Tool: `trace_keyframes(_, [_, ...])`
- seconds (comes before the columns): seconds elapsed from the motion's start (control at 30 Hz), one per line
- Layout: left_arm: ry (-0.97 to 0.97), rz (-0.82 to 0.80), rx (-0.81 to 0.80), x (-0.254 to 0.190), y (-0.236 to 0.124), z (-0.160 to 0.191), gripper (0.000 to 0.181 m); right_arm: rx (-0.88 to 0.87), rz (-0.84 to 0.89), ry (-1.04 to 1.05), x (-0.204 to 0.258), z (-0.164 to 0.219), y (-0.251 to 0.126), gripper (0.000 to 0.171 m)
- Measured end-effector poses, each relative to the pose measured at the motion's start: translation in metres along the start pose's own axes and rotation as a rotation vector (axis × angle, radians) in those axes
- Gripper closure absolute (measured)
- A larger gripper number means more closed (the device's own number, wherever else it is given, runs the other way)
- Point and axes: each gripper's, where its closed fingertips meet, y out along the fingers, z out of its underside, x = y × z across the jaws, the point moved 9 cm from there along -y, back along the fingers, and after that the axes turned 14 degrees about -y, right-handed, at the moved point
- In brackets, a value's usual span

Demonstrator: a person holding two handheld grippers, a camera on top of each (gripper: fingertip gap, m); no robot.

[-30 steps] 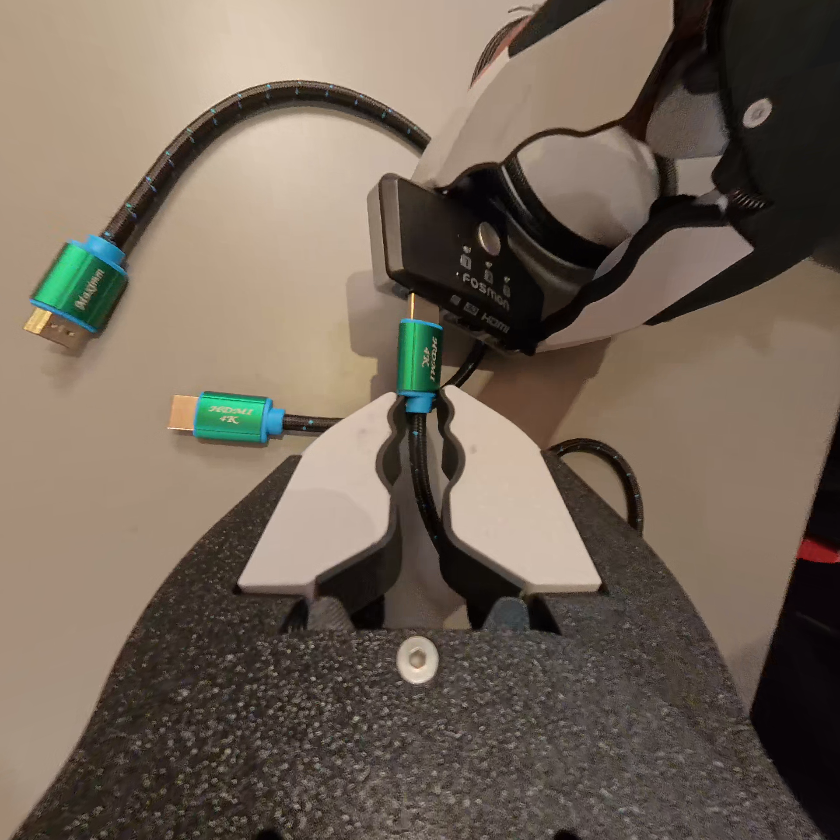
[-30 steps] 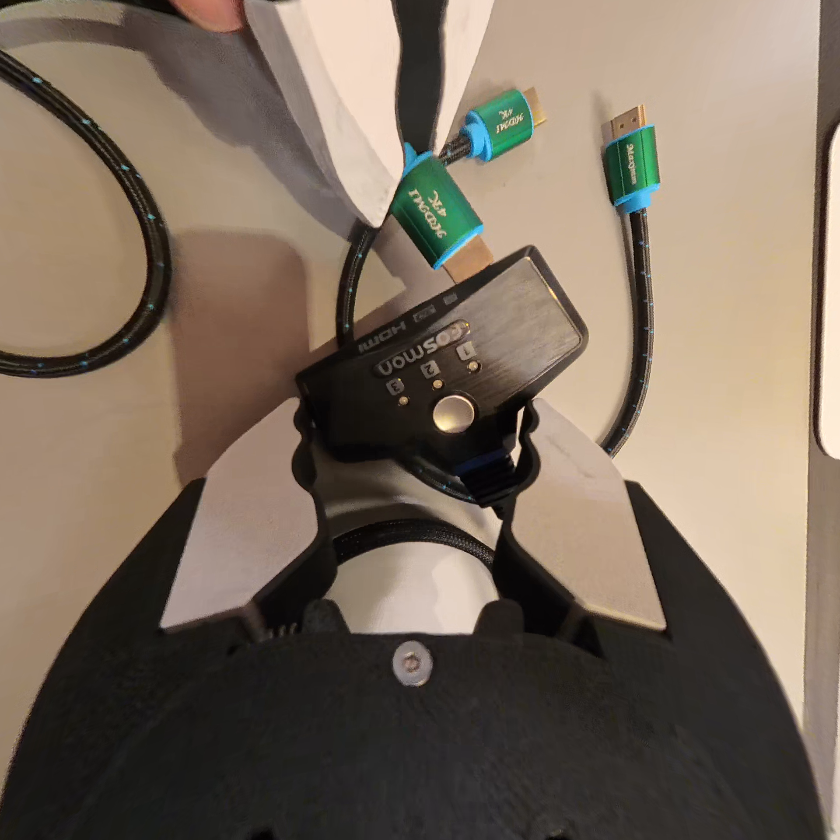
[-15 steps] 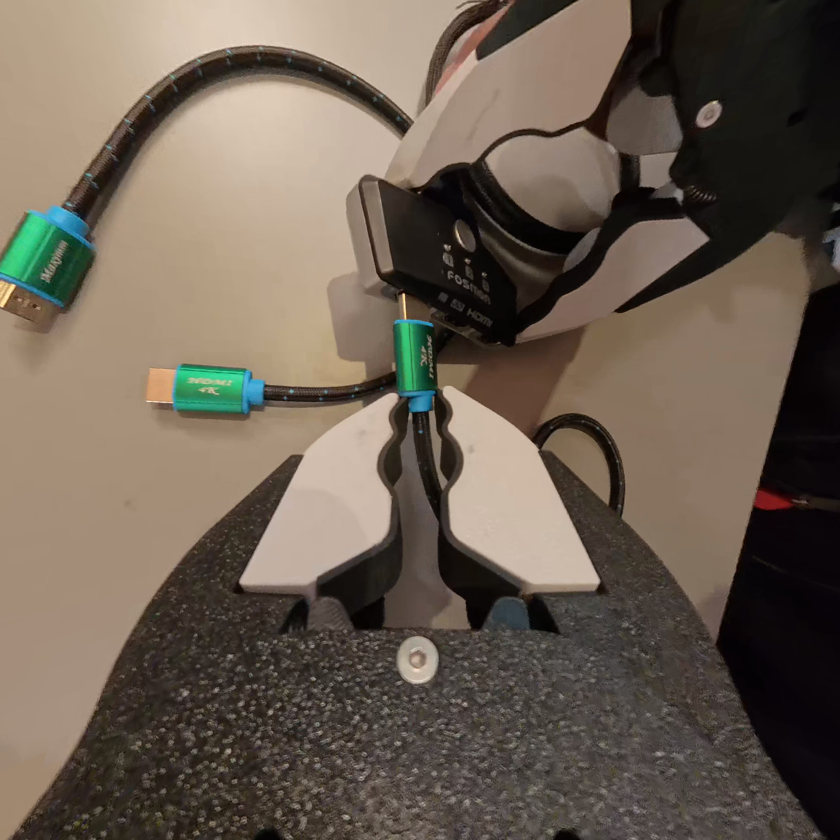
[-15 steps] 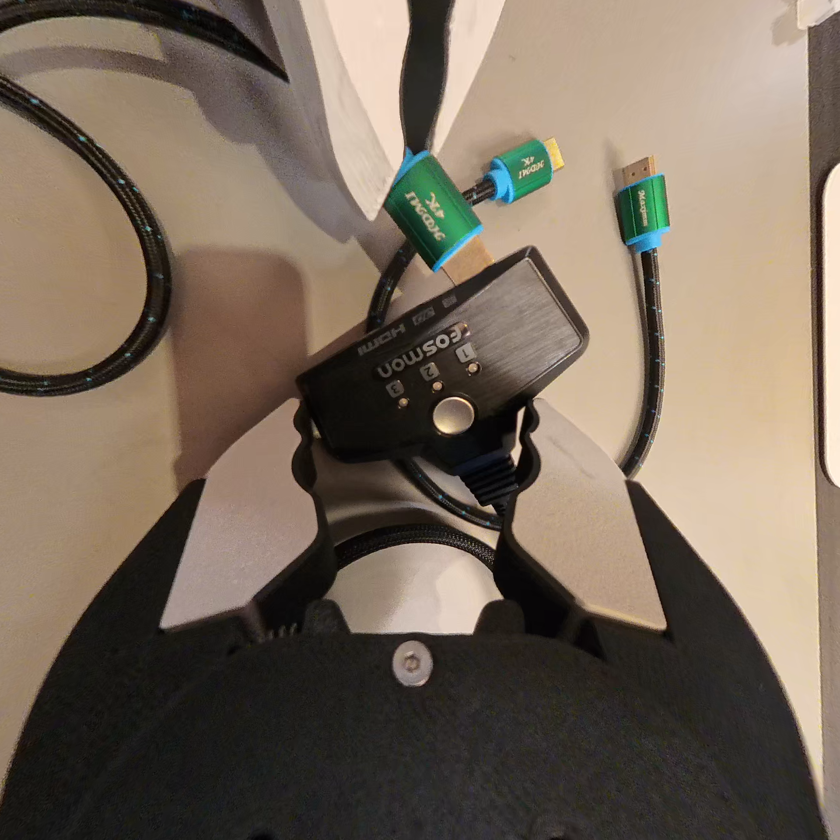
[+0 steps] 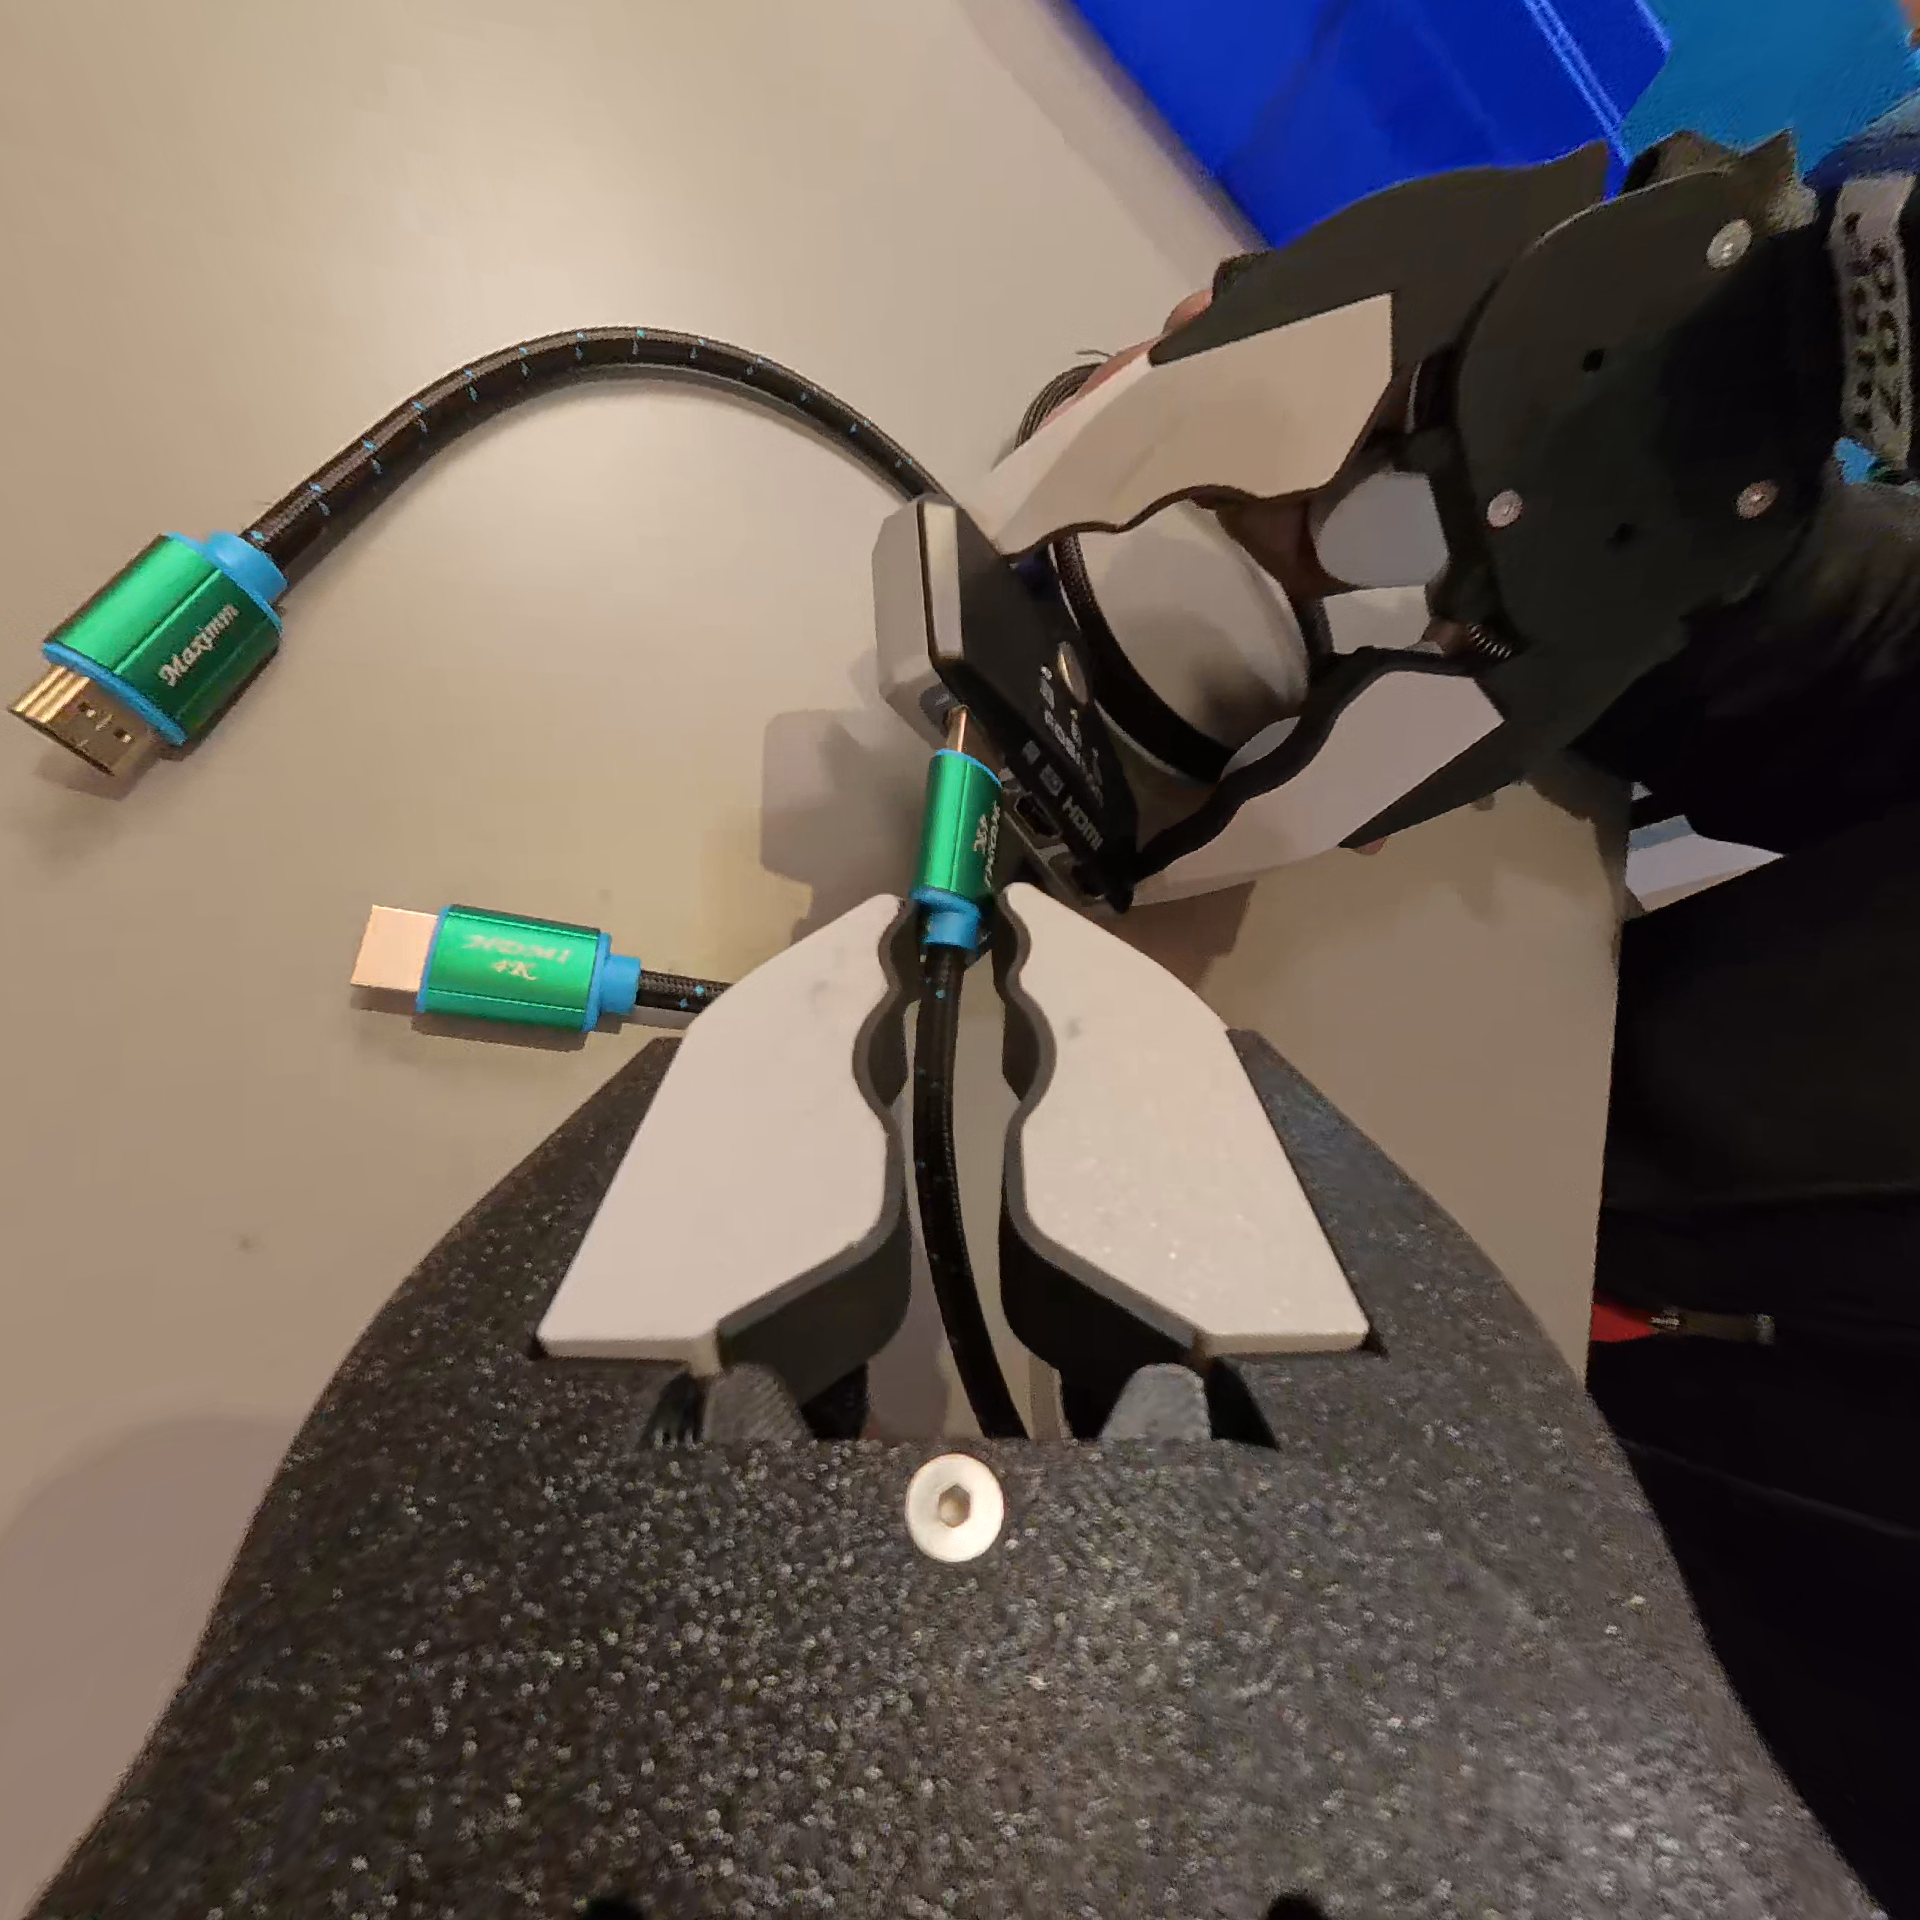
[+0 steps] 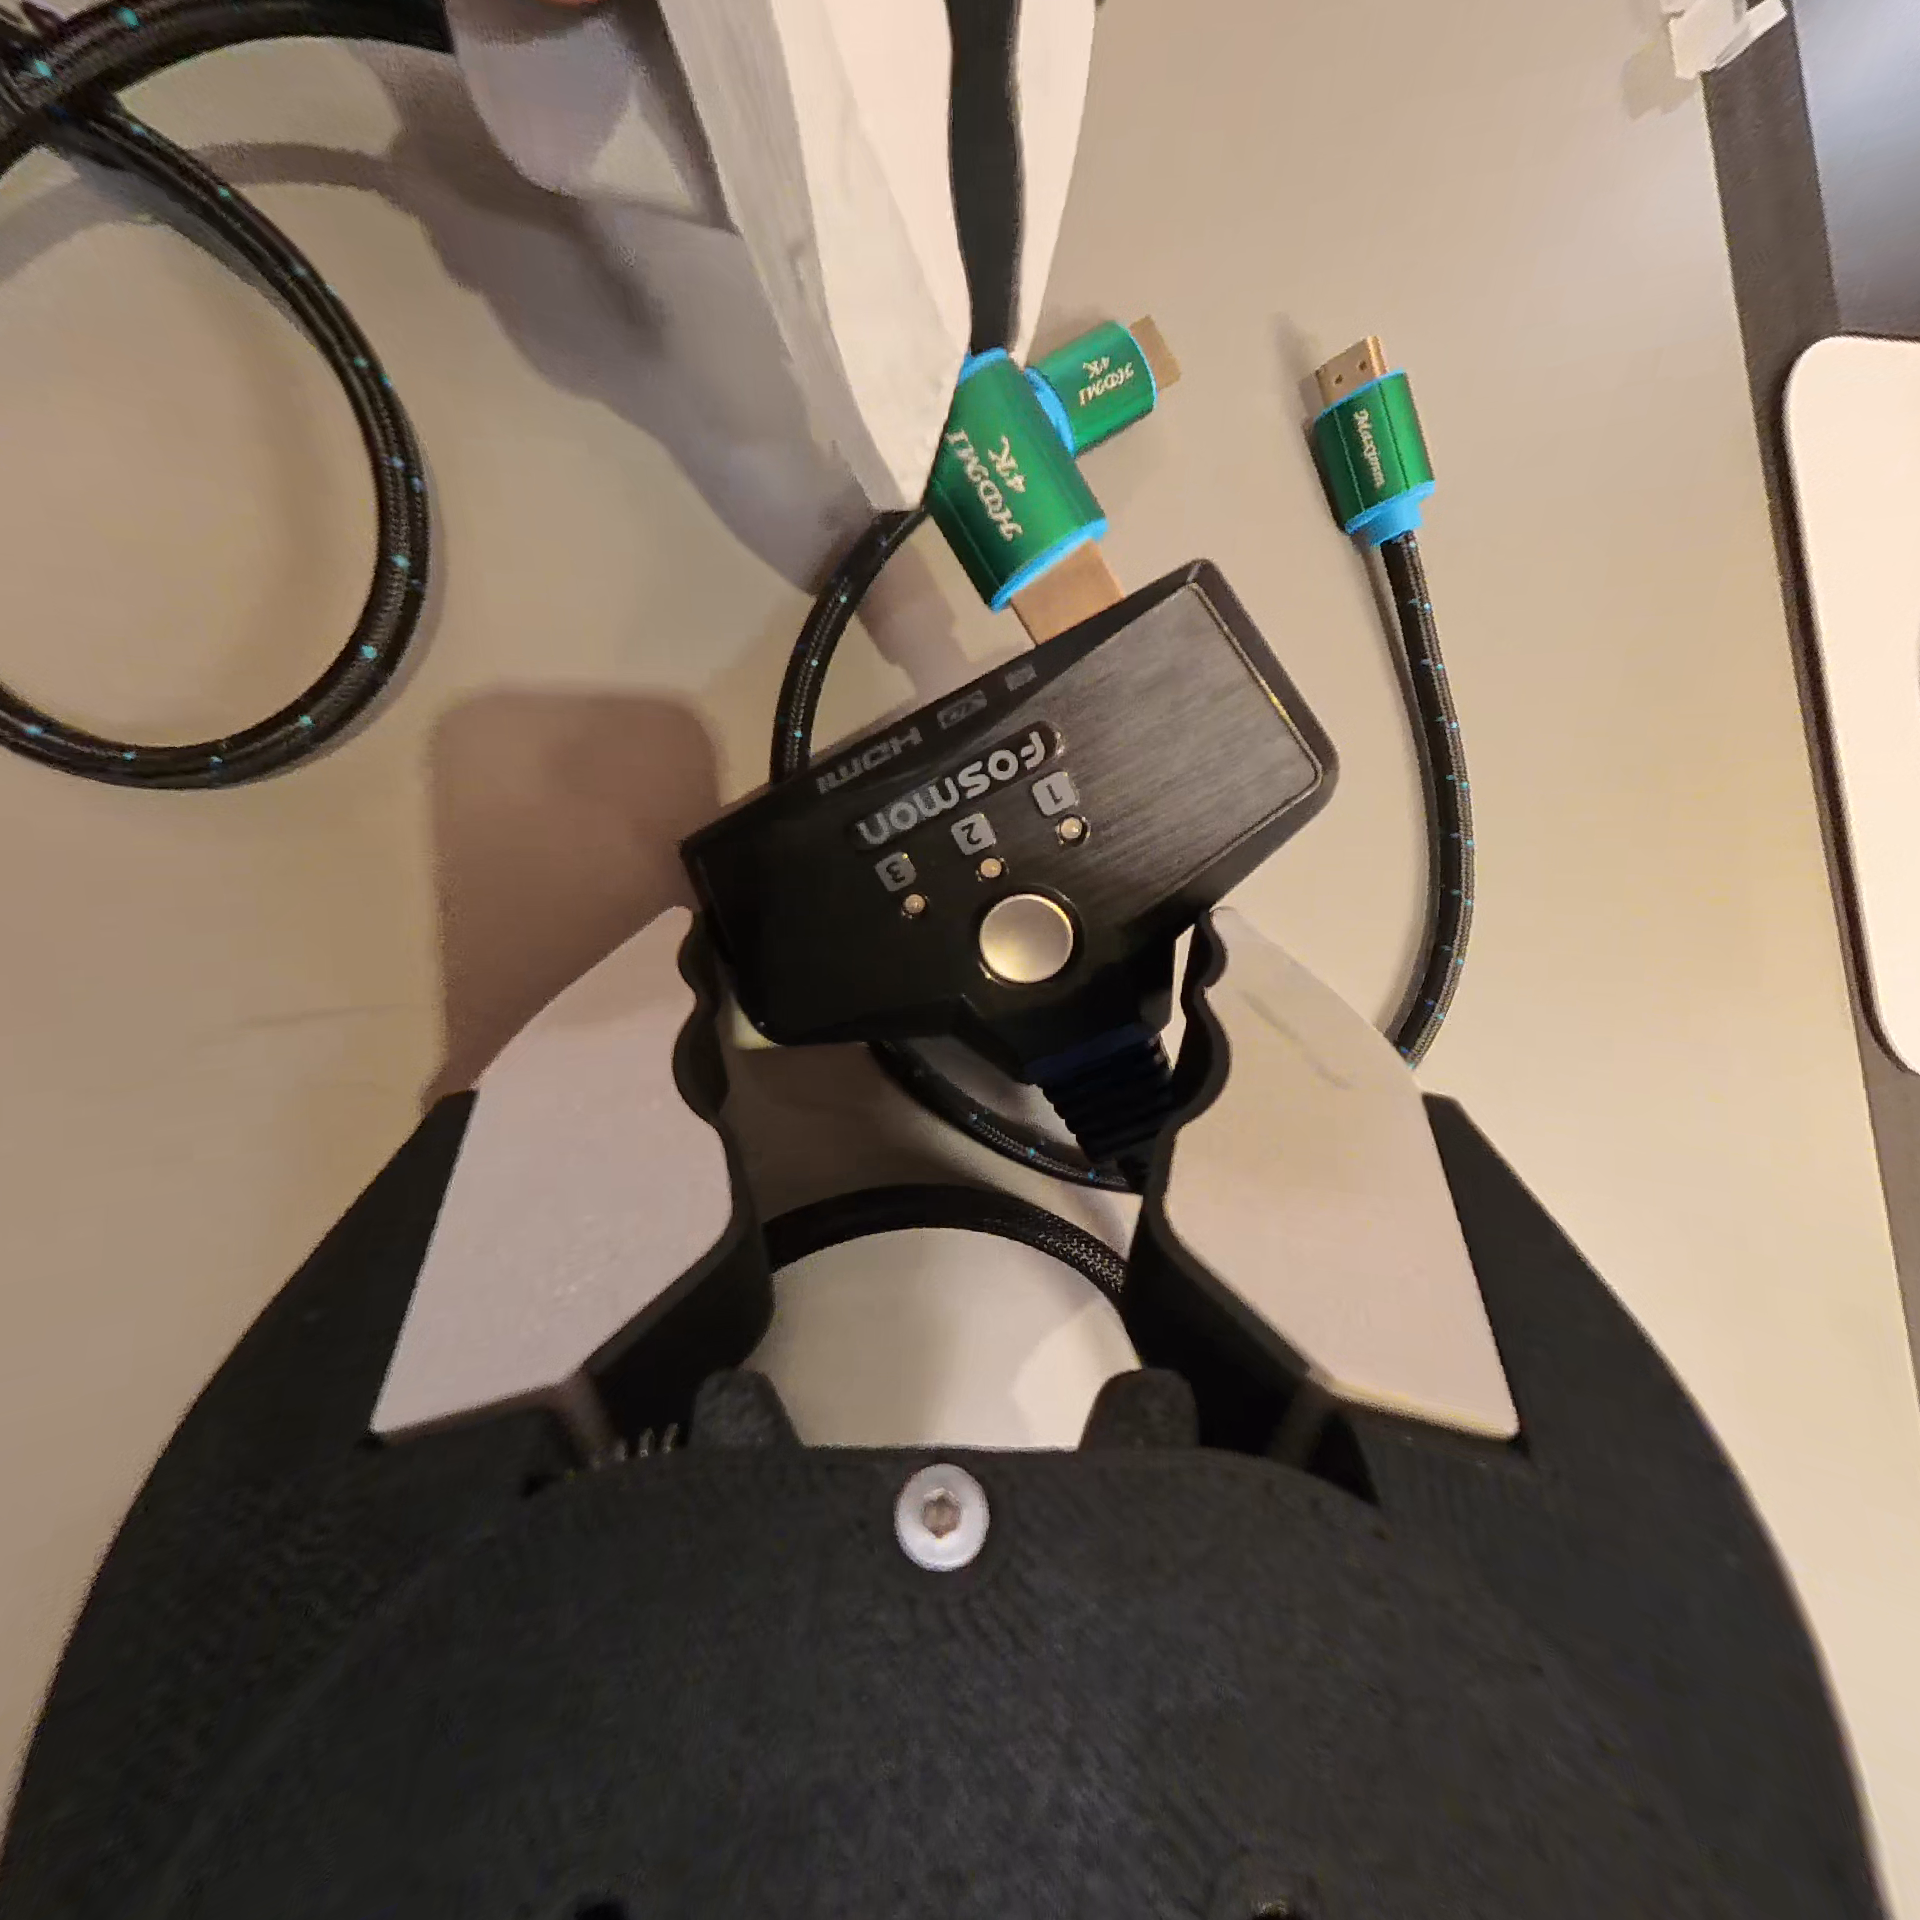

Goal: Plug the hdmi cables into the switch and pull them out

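Note:
My right gripper [image 6: 951, 935] is shut on the black HDMI switch [image 6: 1091, 727], gripping its rear end by the pigtail cable. It holds the switch above the table. My left gripper [image 5: 951, 914] is shut on a braided cable just behind its green HDMI plug [image 5: 956, 821]. The plug's gold tip meets a port on the switch [image 5: 1029, 665]. Part of the gold still shows in the right wrist view [image 6: 1070, 603]. Two more green plugs lie loose on the table [image 5: 166, 644] [image 5: 509, 971].
A loop of braided cable [image 6: 395, 499] lies on the beige table at the left. A white object [image 6: 1860, 675] and a dark strip [image 6: 1766, 156] are at the right edge. A blue bin [image 5: 1403, 94] stands beyond the right gripper [image 5: 1060, 696]. There is about 7 cm between the tips of the two grippers.
Both grippers have shifted together over the table, so the loose plugs sit elsewhere in the views. The held plug's tip stays at the switch's port.

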Motion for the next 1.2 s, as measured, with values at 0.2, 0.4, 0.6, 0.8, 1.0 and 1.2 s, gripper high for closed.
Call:
trace_keyframes(0.2, [0.163, -0.204, 0.06, -0.021, -0.003, 0.0, 0.168, 0.011, 0.021, -0.057, 0.004, -0.004, -0.001, 0.087])
trace_keyframes(0.4, [0.142, -0.181, 0.065, -0.017, 0.0, 0.001, 0.168, -0.032, -0.008, -0.009, 0.003, -0.005, 0.0, 0.084])
trace_keyframes(0.6, [0.091, -0.067, 0.016, -0.008, 0.003, 0.0, 0.169, -0.05, -0.046, -0.009, -0.001, 0.001, -0.005, 0.091])
trace_keyframes(0.8, [0.053, 0.007, -0.014, -0.001, 0.004, -0.001, 0.169, -0.049, -0.052, -0.075, -0.008, 0.011, -0.022, 0.084])
trace_keyframes(1.0, [0.049, 0.092, -0.012, -0.005, 0.009, 0.0, 0.17, 0.051, -0.046, -0.195, 0.0, 0.02, -0.012, 0.105])
trace_keyframes(1.2, [0.126, 0.152, 0.092, -0.013, 0.015, 0.009, 0.169, -0.029, -0.217, -0.213, 0.009, 0.02, -0.026, 0.119])
